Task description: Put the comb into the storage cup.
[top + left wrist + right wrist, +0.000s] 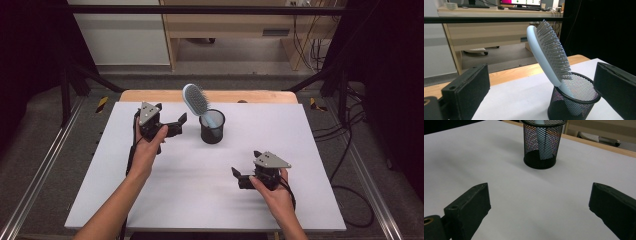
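My left tool (pixel 176 125) waits wide open beside the hairbrush (pixel 195 101) leaning in the mesh cup (pixel 212 127) mid-counter; right tool (pixel 240 176) also open. A clumsy nudge could topple the cup.

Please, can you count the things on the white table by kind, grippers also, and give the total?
Hairbrush: 1, light blue, standing handle-down and leaning in the cup
Mesh cup: 1, black
Grippers: 2, the left gripper and the right gripper, both with jaws apart
Total: 4
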